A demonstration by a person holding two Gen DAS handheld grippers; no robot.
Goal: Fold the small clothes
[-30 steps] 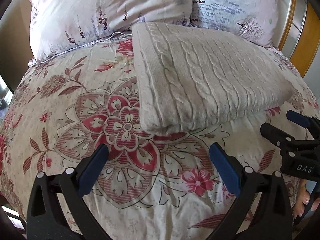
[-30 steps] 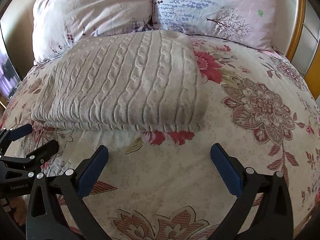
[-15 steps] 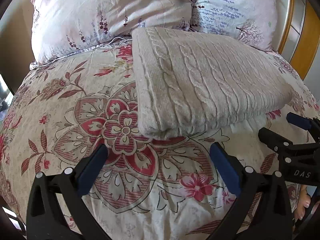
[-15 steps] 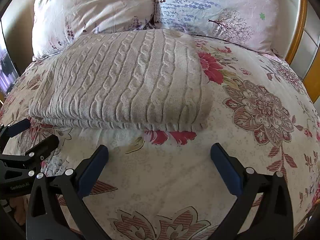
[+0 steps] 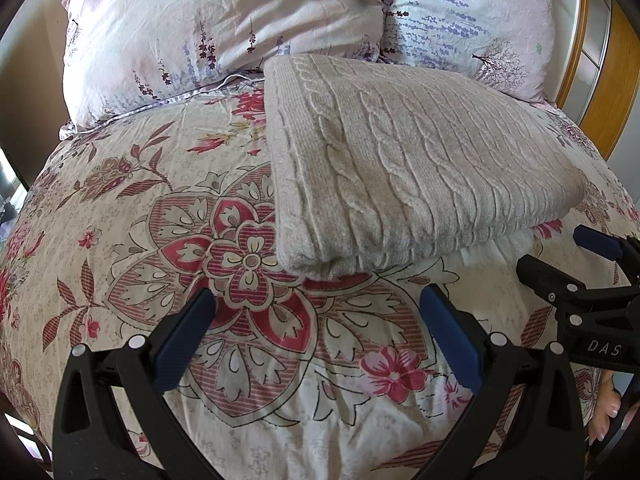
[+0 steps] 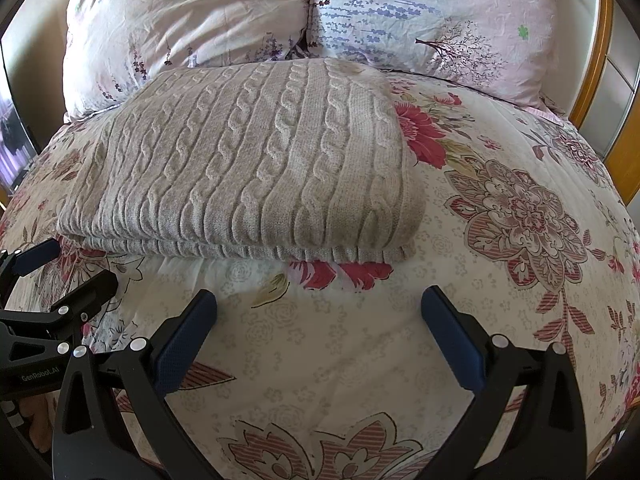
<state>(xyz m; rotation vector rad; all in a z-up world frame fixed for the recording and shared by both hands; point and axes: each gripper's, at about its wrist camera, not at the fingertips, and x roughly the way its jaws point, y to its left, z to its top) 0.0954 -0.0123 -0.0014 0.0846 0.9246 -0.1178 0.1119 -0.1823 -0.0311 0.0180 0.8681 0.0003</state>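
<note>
A beige cable-knit sweater (image 5: 404, 160) (image 6: 256, 168) lies folded into a thick rectangle on the flowered bedspread (image 5: 160, 220) (image 6: 500, 208), its far edge against the pillows. My left gripper (image 5: 318, 312) hovers open just short of the sweater's near left corner, nothing between its blue pads. My right gripper (image 6: 318, 312) is open too, a little before the sweater's near folded edge, toward its right end. Each gripper shows in the other's view: the right one (image 5: 560, 264) at the right edge, the left one (image 6: 76, 272) at the left edge.
Two flowered pillows (image 5: 224, 28) (image 6: 432, 20) stand at the head of the bed. A wooden bed frame (image 5: 608, 92) (image 6: 596, 56) runs along the right side. Fingers of a hand (image 5: 608, 412) show at the lower right.
Both grippers have drawn back slightly and tilted up, so the sweater and pillows sit a little lower in the views. The sweater has not moved, and both grippers stay open.
</note>
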